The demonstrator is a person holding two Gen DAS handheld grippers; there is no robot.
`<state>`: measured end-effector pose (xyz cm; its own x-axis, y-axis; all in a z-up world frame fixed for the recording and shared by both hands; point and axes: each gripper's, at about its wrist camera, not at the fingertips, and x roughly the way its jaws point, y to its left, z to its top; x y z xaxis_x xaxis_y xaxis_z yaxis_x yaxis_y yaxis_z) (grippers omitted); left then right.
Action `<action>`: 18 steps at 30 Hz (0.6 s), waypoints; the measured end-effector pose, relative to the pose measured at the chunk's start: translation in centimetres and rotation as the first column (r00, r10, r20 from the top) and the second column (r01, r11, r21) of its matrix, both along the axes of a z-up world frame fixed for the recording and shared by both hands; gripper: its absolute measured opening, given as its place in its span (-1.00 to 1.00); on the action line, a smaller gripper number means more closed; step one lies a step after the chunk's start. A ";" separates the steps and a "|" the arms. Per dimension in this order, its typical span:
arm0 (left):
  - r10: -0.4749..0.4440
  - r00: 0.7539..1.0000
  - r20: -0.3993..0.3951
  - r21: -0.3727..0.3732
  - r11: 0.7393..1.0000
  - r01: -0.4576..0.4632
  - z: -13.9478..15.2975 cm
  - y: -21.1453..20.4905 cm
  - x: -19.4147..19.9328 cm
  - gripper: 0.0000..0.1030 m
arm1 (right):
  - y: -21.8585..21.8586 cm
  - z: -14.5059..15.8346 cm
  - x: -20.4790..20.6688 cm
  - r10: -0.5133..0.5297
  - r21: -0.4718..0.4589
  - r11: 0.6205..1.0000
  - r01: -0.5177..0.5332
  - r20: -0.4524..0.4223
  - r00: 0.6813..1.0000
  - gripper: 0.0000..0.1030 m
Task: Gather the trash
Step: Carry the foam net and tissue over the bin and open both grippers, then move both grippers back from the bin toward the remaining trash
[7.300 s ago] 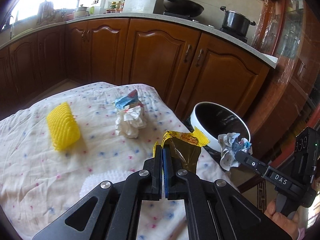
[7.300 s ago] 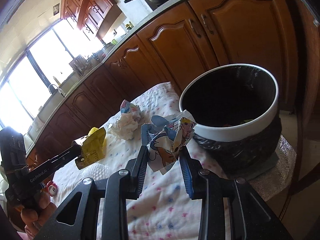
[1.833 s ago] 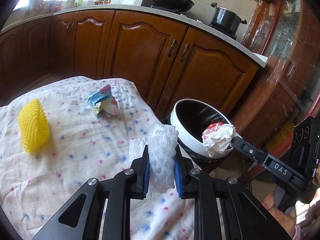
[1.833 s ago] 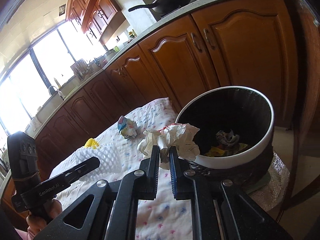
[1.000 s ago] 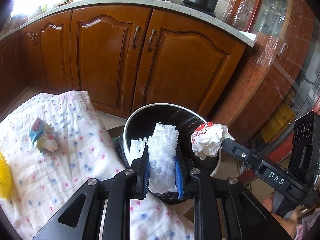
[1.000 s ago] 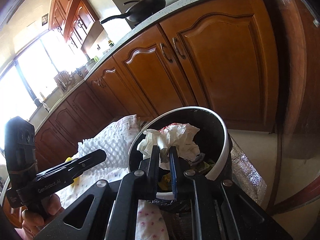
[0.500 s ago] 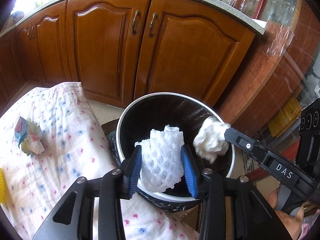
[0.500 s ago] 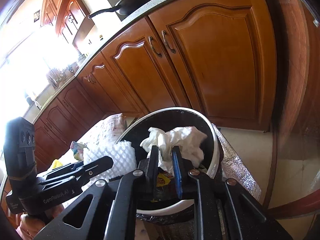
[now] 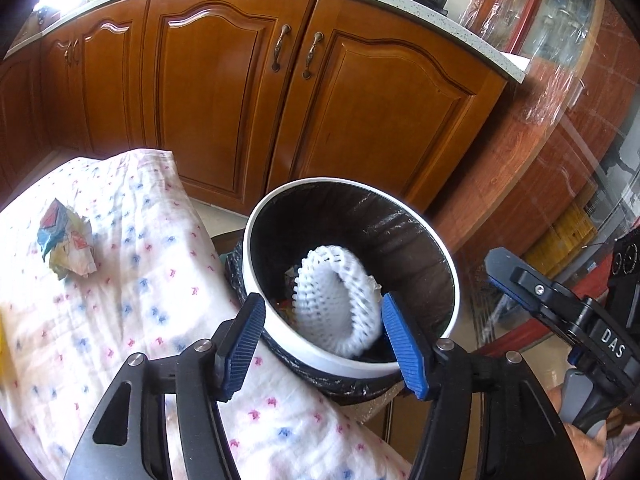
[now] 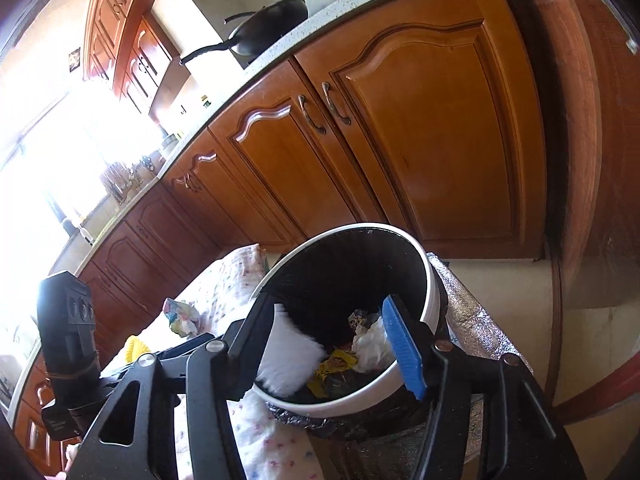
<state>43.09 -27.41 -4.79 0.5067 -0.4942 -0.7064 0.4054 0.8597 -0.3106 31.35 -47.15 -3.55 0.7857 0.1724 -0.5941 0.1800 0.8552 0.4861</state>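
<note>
The round white-rimmed trash bin lined with a black plastic bag (image 9: 448, 256) stands on the floor, touching the edge of the table draped in a white dotted cloth (image 9: 132, 312). Inside the bin lie a white foam fruit net (image 9: 336, 304), a crumpled white paper wad (image 10: 372, 346) and yellow wrapper scraps (image 10: 334, 364). The left gripper (image 9: 324, 344) hangs over the bin's near rim, its jaws opening, the net loose below them and untouched by the blue pads. The right gripper (image 10: 332, 344) hangs over the bin too, jaws opening with nothing pinched. On the cloth, left of the bin, sits 1 crumpled colourful paper wrapper (image 9: 66, 246). Behind the bin stand brown wooden cabinet doors (image 9: 224, 92).
</note>
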 end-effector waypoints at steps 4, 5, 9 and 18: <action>0.010 1.000 -0.005 -0.017 1.000 -0.010 0.0 1.3 -1.2 0.17 | 0.5 0.5 -1.2 -0.016 0.006 1.000 0.016 0.018 1.000 0.18; 0.016 1.000 -0.005 -0.019 1.000 -0.016 0.0 1.8 -1.6 0.17 | 0.6 0.6 -1.4 -0.017 0.009 1.000 0.017 0.019 1.000 0.18; 0.053 0.999 -0.003 -0.024 0.998 -0.053 -0.1 4.2 -3.5 0.17 | 1.7 0.7 -2.2 -0.006 0.020 1.000 0.005 0.021 1.000 0.22; 0.196 0.981 -0.008 -0.012 0.981 -0.196 -0.6 11.2 -8.0 0.18 | 7.3 -0.1 -2.9 0.106 0.019 0.994 -0.107 0.026 0.994 0.59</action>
